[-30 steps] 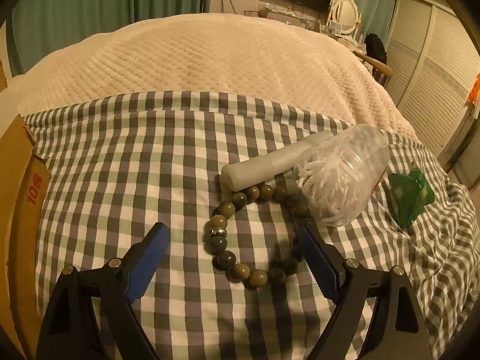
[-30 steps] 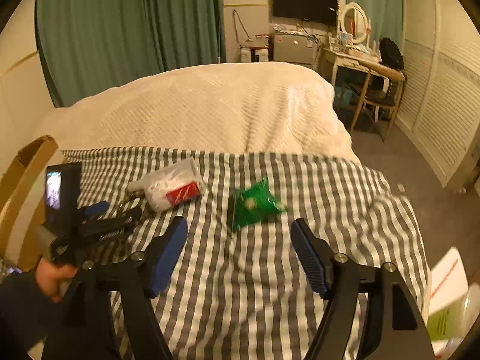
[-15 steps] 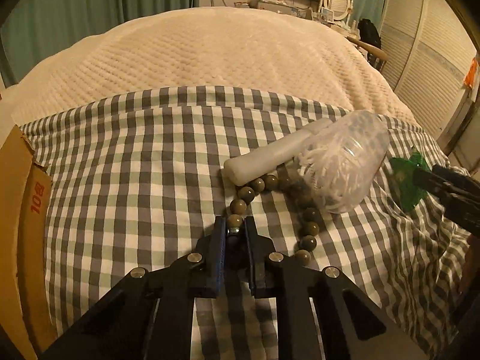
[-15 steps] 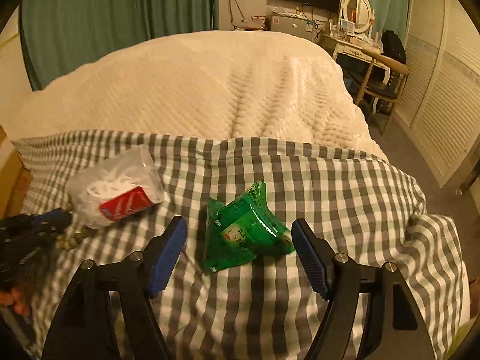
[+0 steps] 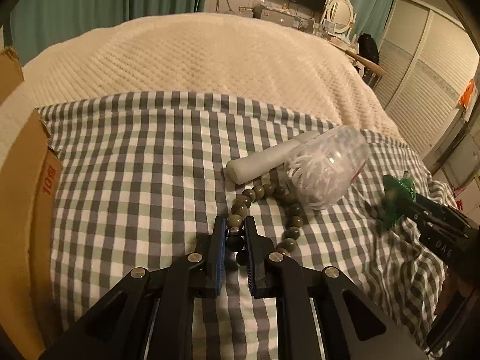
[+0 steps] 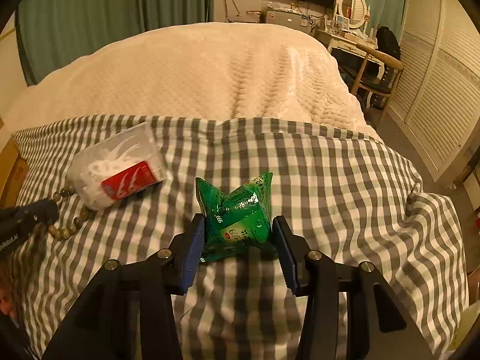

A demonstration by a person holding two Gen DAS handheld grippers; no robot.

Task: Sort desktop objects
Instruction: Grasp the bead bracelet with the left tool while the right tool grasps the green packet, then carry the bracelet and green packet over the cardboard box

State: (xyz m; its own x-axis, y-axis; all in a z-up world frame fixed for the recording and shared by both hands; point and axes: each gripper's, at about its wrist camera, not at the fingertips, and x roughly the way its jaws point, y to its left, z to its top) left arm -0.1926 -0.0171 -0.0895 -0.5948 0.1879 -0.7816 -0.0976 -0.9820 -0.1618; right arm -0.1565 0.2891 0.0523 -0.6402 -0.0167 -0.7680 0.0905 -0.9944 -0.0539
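Only the left wrist view showed the white tube lying against the clear tub, and the cardboard box along the frame's left edge; the box's inside was cut off. Only the right wrist view showed the tub's red label and the green packet's print. The tub, on its side at centre right in the left view, was filled with white picks.

The left gripper was clamped on the bead bracelet at low centre, pinching the beads beside its silver spacer; the loop trailed up the checked cloth to the tub, partly hidden behind it. The right gripper was closing around the green packet at mid-frame, pads just beside its sides; whether they touched was unclear. In the left view the packet was dark and blurred at right.
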